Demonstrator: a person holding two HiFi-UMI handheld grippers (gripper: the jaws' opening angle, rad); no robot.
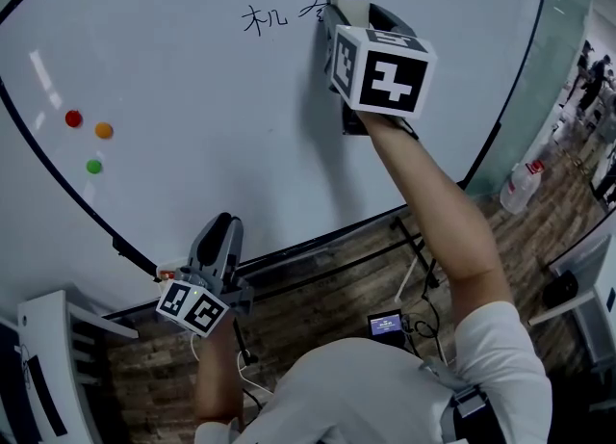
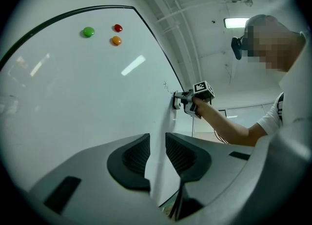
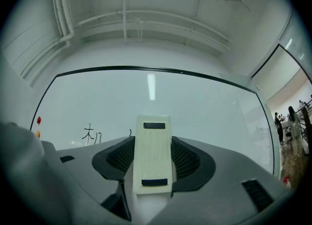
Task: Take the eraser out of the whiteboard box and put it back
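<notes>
My right gripper (image 1: 348, 23) is shut on a cream eraser (image 1: 348, 1) and presses it flat on the whiteboard (image 1: 192, 76), just right of black handwriting (image 1: 265, 18). In the right gripper view the eraser (image 3: 152, 153) fills the gap between the pads, with the writing (image 3: 92, 133) to its left. My left gripper (image 1: 221, 230) hangs low at the board's bottom frame. Its jaws (image 2: 157, 151) stand a little apart with nothing between them. From there the right gripper (image 2: 187, 101) and the eraser (image 2: 176, 101) show far off against the board. No box is visible.
Red (image 1: 73, 118), orange (image 1: 103, 130) and green (image 1: 93, 166) magnets sit at the board's left. A white chair (image 1: 48, 355) stands at the lower left. On the wood floor are the board's stand legs (image 1: 414, 259), a small screen device (image 1: 387, 324) and a bottle (image 1: 525, 185).
</notes>
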